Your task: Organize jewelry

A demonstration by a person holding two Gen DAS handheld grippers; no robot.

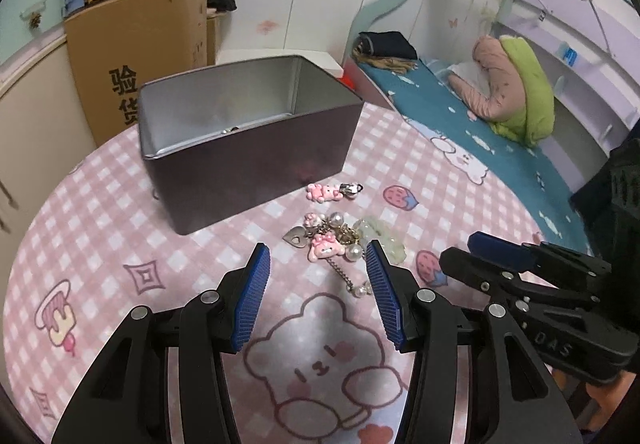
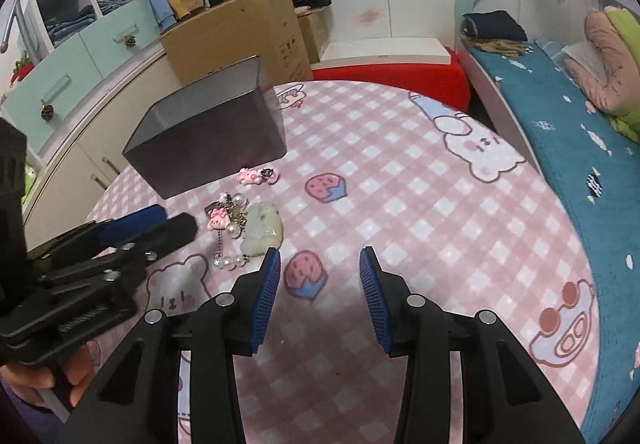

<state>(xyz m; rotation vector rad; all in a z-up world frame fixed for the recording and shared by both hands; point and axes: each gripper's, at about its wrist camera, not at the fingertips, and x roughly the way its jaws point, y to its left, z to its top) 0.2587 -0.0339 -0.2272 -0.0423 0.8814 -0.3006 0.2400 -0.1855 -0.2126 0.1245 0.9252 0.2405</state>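
Below, left gripper (image 1: 318,264) and right gripper (image 2: 319,270) spread, empty (ribbed blue pads); pearl-and-chain charm cluster (image 1: 332,244) beside rectangular metal tin (image 1: 248,148).

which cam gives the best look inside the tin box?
Left wrist. It looks down into the open tin box, showing the bare silver walls and floor. The right wrist view sees mostly the dark outside and only a sliver of inner wall.
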